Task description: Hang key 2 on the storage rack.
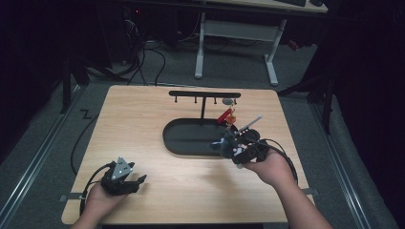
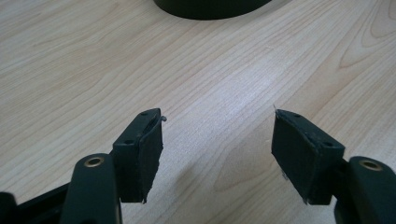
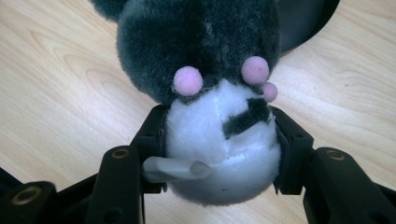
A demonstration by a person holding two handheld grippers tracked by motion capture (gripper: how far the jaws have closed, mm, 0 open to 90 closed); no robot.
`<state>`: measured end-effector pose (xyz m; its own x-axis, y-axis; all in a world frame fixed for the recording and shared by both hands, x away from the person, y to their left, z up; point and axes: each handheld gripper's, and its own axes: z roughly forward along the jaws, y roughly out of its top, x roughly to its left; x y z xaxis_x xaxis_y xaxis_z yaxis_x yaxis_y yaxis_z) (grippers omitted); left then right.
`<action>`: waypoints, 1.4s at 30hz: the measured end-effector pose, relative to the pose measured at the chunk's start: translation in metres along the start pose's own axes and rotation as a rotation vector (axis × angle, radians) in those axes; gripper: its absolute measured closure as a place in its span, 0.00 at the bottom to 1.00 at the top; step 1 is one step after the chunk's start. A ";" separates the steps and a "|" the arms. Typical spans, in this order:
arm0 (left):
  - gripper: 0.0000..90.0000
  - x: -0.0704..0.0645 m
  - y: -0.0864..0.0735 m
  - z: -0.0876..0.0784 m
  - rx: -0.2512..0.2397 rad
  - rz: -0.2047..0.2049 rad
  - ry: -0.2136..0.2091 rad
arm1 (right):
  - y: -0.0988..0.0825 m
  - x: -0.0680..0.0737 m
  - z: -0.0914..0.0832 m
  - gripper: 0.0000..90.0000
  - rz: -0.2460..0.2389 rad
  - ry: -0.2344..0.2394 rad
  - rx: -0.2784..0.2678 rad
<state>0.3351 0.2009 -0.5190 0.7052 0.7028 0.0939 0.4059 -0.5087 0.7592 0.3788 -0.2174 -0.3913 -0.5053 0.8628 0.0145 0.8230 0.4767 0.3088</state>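
A plush toy [image 3: 219, 116] with a dark grey furry body, a white belly and small pink pompoms sits between the jaws of my right gripper [image 3: 219, 154], which is shut on its white part. In the high view that right gripper [image 1: 228, 145] holds the plush toy [image 1: 220, 144] over the right end of a black oval tray [image 1: 172, 143]. My left gripper [image 1: 138, 183] rests near the table's front left corner. Its jaws stand open over bare wood, with nothing between the left gripper's [image 2: 217, 144] pads.
A black T-shaped rack [image 1: 204, 94] with small hooks rises from the back of the tray. A grey item [image 1: 228, 101] and a red charm [image 1: 227, 116] hang at its right end. The tray's rim [image 2: 210, 9] lies ahead of the left gripper.
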 end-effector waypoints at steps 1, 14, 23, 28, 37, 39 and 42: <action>0.38 0.000 -0.001 -0.001 0.001 0.002 -0.001 | 0.002 0.000 -0.001 0.55 0.008 0.007 -0.002; 0.38 0.000 -0.003 -0.008 0.003 -0.002 -0.005 | 0.031 -0.001 -0.025 0.55 0.016 -0.038 -0.018; 0.39 0.001 -0.004 -0.009 0.001 -0.010 -0.009 | 0.053 -0.006 -0.036 0.55 0.028 -0.058 -0.025; 0.39 0.000 -0.003 -0.008 0.009 0.000 -0.013 | 0.065 -0.012 -0.042 0.55 0.040 -0.085 -0.035; 0.39 0.003 -0.004 -0.009 0.001 -0.010 -0.012 | 0.075 -0.017 -0.054 0.55 0.057 -0.104 -0.046; 0.39 0.003 -0.004 -0.009 0.003 -0.010 -0.011 | 0.079 -0.016 -0.056 0.55 0.059 -0.113 -0.048; 0.39 0.004 -0.004 -0.010 0.004 -0.017 -0.014 | 0.084 -0.015 -0.058 0.55 0.062 -0.119 -0.054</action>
<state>0.3305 0.2105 -0.5150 0.7061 0.7045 0.0720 0.4203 -0.4987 0.7580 0.4408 -0.2004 -0.3105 -0.4166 0.9058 -0.0768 0.8351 0.4147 0.3615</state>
